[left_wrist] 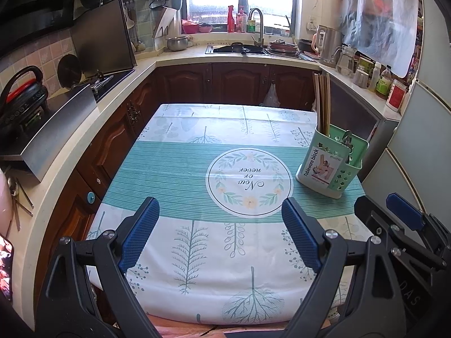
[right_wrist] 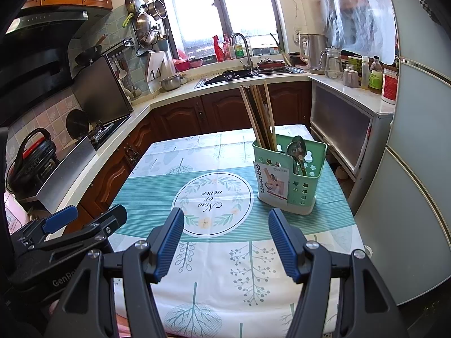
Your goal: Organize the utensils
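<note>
A green plastic utensil holder (left_wrist: 332, 166) stands near the table's right edge; it also shows in the right wrist view (right_wrist: 290, 180). Several wooden chopsticks (left_wrist: 322, 104) (right_wrist: 259, 115) stand upright in its back compartment. Metal spoons (left_wrist: 347, 140) (right_wrist: 297, 152) sit in its other compartment. My left gripper (left_wrist: 220, 211) is open and empty above the near part of the table. My right gripper (right_wrist: 225, 222) is open and empty, just right of the left one, which shows in the right wrist view (right_wrist: 84, 219).
The table wears a teal and white floral cloth (left_wrist: 197, 155) (right_wrist: 157, 197). A kitchen counter with a stove (left_wrist: 107, 81) runs along the left, a sink (left_wrist: 239, 48) at the back, and a fridge (right_wrist: 417, 169) stands at the right.
</note>
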{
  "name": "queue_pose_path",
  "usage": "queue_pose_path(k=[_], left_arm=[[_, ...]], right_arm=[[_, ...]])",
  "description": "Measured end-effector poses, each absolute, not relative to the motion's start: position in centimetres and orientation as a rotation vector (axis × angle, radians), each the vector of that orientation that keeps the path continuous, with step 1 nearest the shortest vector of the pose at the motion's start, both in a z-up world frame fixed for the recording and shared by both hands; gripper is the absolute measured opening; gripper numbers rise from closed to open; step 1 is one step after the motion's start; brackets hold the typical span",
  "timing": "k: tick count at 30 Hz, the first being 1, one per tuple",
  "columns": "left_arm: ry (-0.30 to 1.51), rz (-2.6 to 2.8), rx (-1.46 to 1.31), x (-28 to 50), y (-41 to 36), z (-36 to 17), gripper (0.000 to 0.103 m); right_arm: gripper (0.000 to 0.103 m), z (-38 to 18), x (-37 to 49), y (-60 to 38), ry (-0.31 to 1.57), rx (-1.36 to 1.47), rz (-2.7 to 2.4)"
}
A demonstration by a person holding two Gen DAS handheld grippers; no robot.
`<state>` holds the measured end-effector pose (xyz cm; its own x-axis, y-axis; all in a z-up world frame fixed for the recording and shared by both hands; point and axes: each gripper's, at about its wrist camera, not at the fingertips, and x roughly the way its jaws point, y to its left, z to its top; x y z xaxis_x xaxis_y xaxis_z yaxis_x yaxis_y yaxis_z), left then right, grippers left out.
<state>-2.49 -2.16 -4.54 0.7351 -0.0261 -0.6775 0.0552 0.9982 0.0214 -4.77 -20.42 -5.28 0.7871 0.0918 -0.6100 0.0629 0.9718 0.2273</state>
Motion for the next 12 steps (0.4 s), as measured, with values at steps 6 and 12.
queue_pose_path(k=[6, 12], left_arm=[[0.742, -0.037, 0.046, -2.5, -2.0, -4.7, 0.087], [0.771, -0.032, 0.031, -1.6, -0.9, -5.4, 0.087]], right_arm=[[0.063, -5.2, -4.7, -20.5, 0.665, 0.244, 0.016], [0.063, -5.5, -4.6, -19.8, 0.677, 0.244, 0.015]])
